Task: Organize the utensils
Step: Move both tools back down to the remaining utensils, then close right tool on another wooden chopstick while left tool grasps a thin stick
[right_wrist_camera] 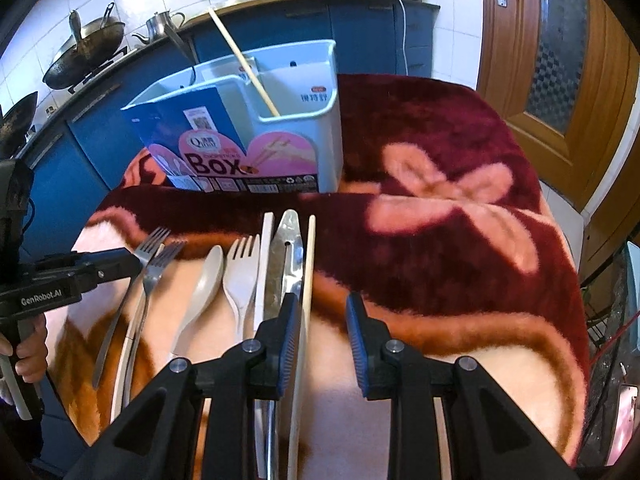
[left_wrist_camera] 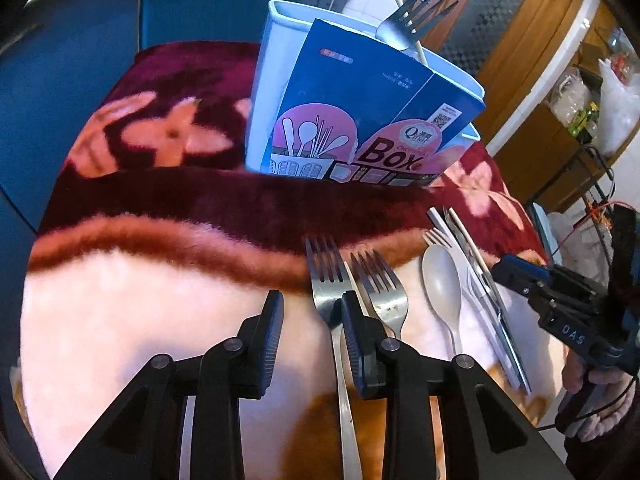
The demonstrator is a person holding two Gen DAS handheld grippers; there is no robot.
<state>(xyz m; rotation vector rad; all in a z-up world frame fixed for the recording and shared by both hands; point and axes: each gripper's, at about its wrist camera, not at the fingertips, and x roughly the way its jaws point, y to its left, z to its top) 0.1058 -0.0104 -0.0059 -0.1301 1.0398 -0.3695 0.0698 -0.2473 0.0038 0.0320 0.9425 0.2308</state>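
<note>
A pale blue utensil box point(left_wrist_camera: 264, 92) with a printed card sleeve stands on a fleece blanket point(left_wrist_camera: 160, 300); a metal fork point(left_wrist_camera: 416, 12) and a wooden chopstick point(right_wrist_camera: 244, 64) stick out of it. In front lie two metal forks point(left_wrist_camera: 324, 272) point(left_wrist_camera: 380, 284), a beige spoon point(left_wrist_camera: 440, 276), a plastic fork point(right_wrist_camera: 240, 276), a white stick point(right_wrist_camera: 264, 264), a slotted metal utensil point(right_wrist_camera: 286, 256) and a wooden chopstick point(right_wrist_camera: 308, 264). My left gripper point(left_wrist_camera: 312, 308) is open over the blanket, its right finger over the leftmost fork's neck. My right gripper point(right_wrist_camera: 323, 312) is open, the chopstick beside its left finger.
Blue kitchen cabinets point(right_wrist_camera: 360, 24) with woks point(right_wrist_camera: 84, 48), a kettle and appliances run behind the table. A wooden door point(right_wrist_camera: 560, 60) stands at the right. The blanket's right half point(right_wrist_camera: 460, 220) carries no utensils. A hand point(right_wrist_camera: 30, 350) grips the left tool's handle.
</note>
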